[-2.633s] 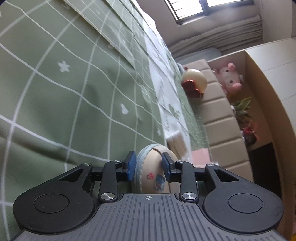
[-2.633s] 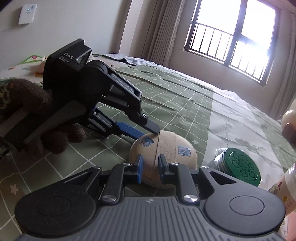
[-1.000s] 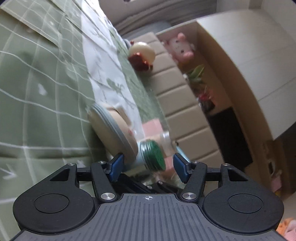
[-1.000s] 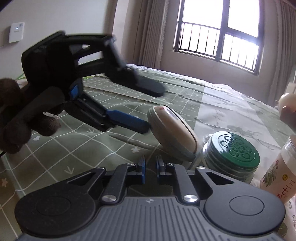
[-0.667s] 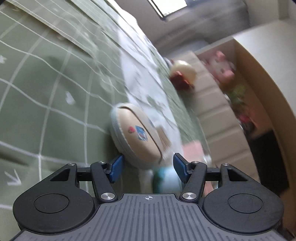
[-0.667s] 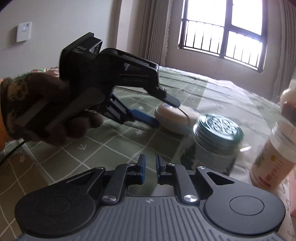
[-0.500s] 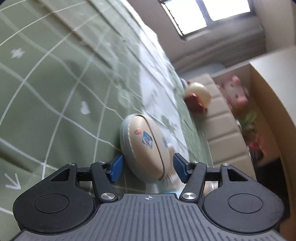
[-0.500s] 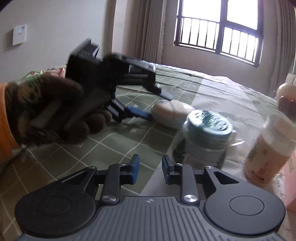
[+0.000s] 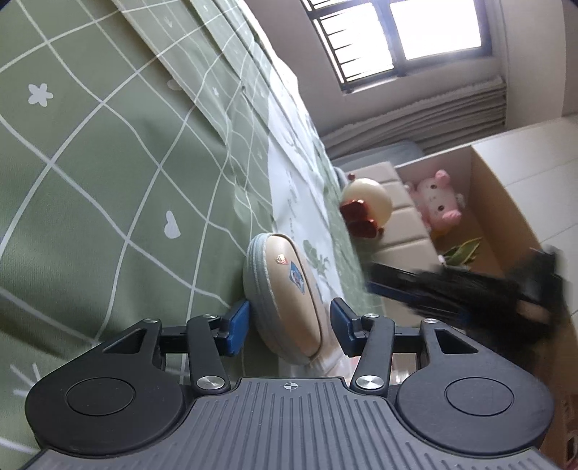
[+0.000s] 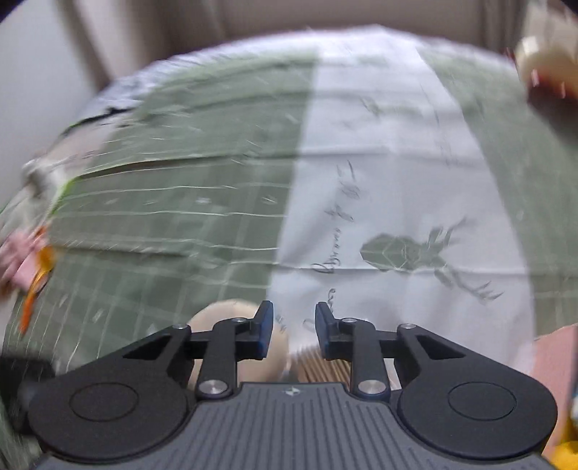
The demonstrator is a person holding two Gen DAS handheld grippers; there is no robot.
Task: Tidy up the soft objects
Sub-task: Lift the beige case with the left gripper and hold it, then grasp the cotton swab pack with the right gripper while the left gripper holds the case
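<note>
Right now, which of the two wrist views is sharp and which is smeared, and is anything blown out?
Left wrist view: sharp on the beige pouch and green bedspread; only the right gripper crossing at the side is streaked, and the window is overexposed. Right wrist view: motion-blurred across the whole bedspread; only its own fingers look crisp.
</note>
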